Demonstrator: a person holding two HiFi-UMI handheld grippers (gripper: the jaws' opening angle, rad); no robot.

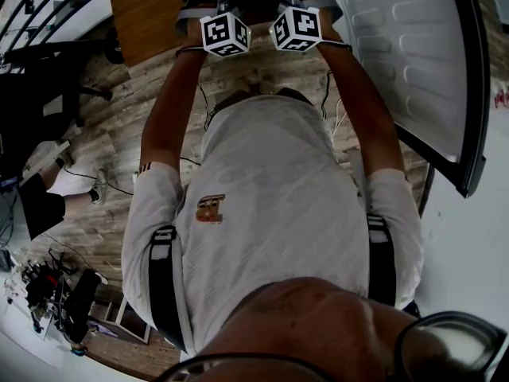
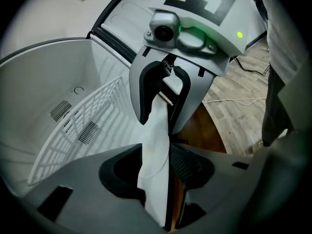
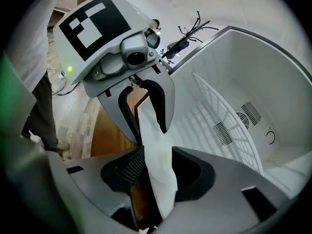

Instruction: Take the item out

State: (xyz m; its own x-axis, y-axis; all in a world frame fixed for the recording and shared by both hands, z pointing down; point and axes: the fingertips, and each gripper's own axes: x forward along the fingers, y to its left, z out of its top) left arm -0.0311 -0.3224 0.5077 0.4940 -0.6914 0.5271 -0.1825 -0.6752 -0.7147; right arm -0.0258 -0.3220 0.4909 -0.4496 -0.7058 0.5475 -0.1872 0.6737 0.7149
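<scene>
White panel point(image 2: 155, 130): thin, upright, seen edge-on at the open front of a white compartment point(image 2: 39, 91).

Surroundings:
- A white lattice rack point(image 2: 80, 130) slants inside the compartment, near the panel on its inner side.
- A brown wooden board point(image 2: 204, 135) lies on the outer side. Beyond it is plank floor point(image 1: 111, 142) with loose cables point(image 2: 234, 101).
- A door point(image 1: 413, 70) with a moulded inner lining hangs open at the person's right.
- The two grippers face each other along the panel, each filling much of the other's view.

Jaws:
- Left gripper point(image 2: 157, 152): jaws spread. The panel stands in the gap, close against the ribbed pad on the board side, not pinched.
- Right gripper point(image 3: 158, 150): jaws spread likewise. The panel runs through the gap and on between the left gripper's jaws.
- Head view: both marker cubes point(image 1: 226, 34) sit side by side, with the jaws out of sight past them.
</scene>
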